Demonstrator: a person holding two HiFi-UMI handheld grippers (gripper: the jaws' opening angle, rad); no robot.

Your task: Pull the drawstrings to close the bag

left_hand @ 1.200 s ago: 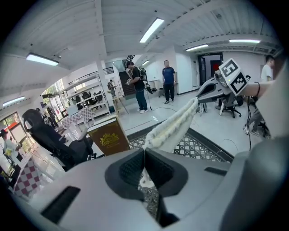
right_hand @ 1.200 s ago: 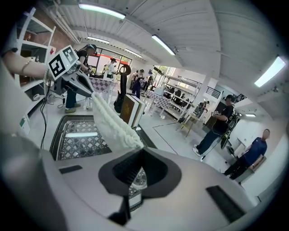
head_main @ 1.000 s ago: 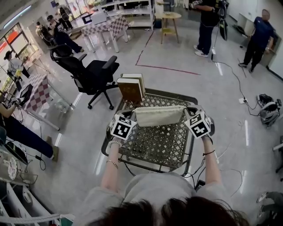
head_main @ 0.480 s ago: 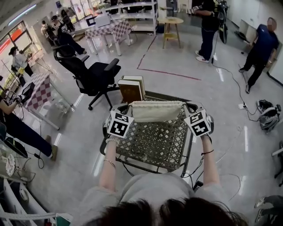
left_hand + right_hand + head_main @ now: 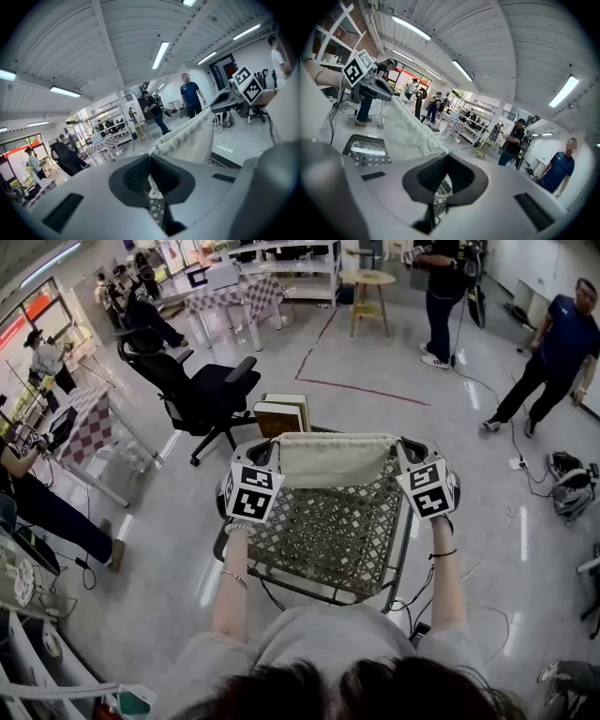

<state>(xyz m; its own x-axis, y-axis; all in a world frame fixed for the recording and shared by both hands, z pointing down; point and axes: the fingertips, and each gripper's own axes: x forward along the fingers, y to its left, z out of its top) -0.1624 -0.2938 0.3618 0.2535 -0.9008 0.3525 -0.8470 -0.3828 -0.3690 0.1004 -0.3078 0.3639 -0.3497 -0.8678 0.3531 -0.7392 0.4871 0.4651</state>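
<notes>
Fingers [image 5: 136, 176] of the left gripper [image 5: 149, 157] and right gripper [image 5: 447, 154] were clamped on the drawstrings [image 5: 461, 148] of a cream cloth bag [image 5: 333, 460] with a ruffled mouth. Only the head view showed its whole width, stretched sideways between them above a mesh cart [image 5: 323, 592], mouth upward.

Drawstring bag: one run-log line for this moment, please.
left tongs: shut on drawstring bag, left top corner | right tongs: shut on right top corner | bag: spread wide between them, above mesh cart
</notes>
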